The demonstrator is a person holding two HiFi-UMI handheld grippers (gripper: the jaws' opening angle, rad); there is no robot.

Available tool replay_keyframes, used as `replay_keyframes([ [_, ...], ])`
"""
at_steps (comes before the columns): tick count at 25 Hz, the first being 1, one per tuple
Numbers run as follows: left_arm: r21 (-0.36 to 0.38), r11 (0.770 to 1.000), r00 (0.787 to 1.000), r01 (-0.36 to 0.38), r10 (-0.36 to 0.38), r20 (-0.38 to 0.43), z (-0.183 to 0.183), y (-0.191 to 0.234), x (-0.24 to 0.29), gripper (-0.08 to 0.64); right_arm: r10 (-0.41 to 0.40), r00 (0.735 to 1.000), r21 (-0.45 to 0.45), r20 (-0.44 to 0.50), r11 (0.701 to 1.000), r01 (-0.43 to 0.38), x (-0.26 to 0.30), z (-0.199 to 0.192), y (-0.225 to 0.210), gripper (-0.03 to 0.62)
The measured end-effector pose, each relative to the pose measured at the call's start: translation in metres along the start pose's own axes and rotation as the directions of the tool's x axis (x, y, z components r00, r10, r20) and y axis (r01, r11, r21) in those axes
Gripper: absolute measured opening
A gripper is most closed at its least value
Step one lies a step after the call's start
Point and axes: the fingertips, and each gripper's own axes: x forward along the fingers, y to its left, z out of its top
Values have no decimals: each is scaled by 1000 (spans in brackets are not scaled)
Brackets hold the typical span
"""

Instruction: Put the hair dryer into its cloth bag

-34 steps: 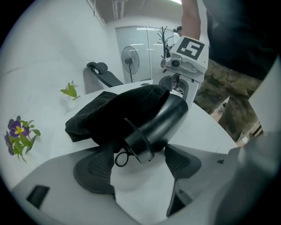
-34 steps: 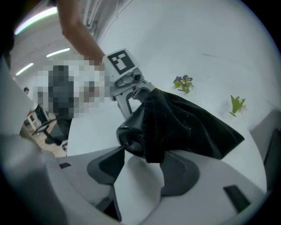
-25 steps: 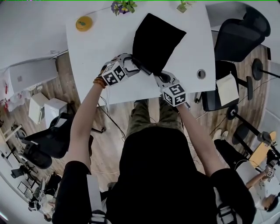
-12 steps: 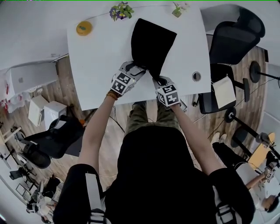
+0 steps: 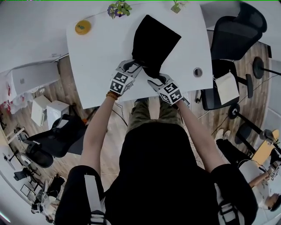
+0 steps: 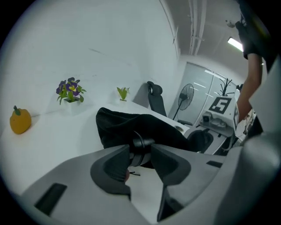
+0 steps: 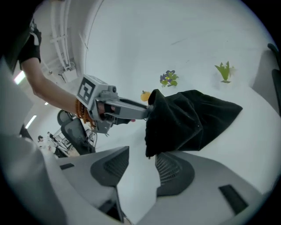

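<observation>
A black cloth bag (image 5: 153,38) lies on the white table (image 5: 101,52), its mouth toward me. In the left gripper view a black round end of the hair dryer (image 6: 141,147), with a cord loop on it, sticks out of the bag (image 6: 127,125). My left gripper (image 6: 140,151) has just been closing, and its pads press on that end. My right gripper (image 7: 142,160) has just been opening. Its jaws stand apart with nothing between them, and the bag's edge (image 7: 151,145) hangs by its right fingertip. In the head view the left gripper (image 5: 138,66) and the right gripper (image 5: 154,81) meet at the bag's mouth.
An orange ornament (image 5: 83,27), a purple flower pot (image 5: 117,8) and a small green plant (image 5: 177,6) stand along the table's far edge. A round cable hole (image 5: 197,72) is at the right. Black office chairs (image 5: 237,39) stand to the right of the table.
The left gripper has rolled and closed in on the black end at the bag's mouth. The right gripper has let go of the bag's edge and sunk a little.
</observation>
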Motion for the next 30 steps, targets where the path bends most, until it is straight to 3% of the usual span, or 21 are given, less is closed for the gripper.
replay_keyframes([
  [2,21,999,999,-28,29,-26,-11,11,-6,142,95,996,-12,1,995,-95,-3,7,13,230],
  [4,39,999,998,-36,39,-59,-20,14,-12,118,168,986,-69,-16,983,-169,-16,8,22,235],
  [8,80,997,990,20,-8,-141,-41,3,-16,192,240,959,-240,-149,932,-270,-60,-8,18,262],
  [10,130,991,986,31,-8,-168,-48,4,-25,237,181,976,-227,-119,952,-204,-78,-1,-8,264],
  [13,202,979,984,8,29,-178,-52,19,-33,264,22,999,-221,-44,975,-31,-88,15,-48,265],
  [16,235,972,985,2,38,-166,-43,30,-27,284,-20,999,-238,-30,971,12,-61,24,-48,273],
  [19,223,975,990,4,27,-138,-29,28,-13,291,-52,998,-212,-22,976,46,-20,30,-30,283],
  [21,199,980,993,0,24,-118,-22,28,-3,291,-170,985,-176,-23,971,164,1,32,-35,282],
  [24,196,981,995,-1,22,-101,-19,23,1,271,-369,928,-93,-45,927,364,8,26,-46,166],
  [27,158,986,996,-59,70,-61,-18,20,-1,144,-392,918,-67,-64,919,388,4,21,-27,38],
  [30,52,989,989,-141,142,-29,-18,21,0,132,-346,937,-116,-51,934,339,8,17,-5,37],
])
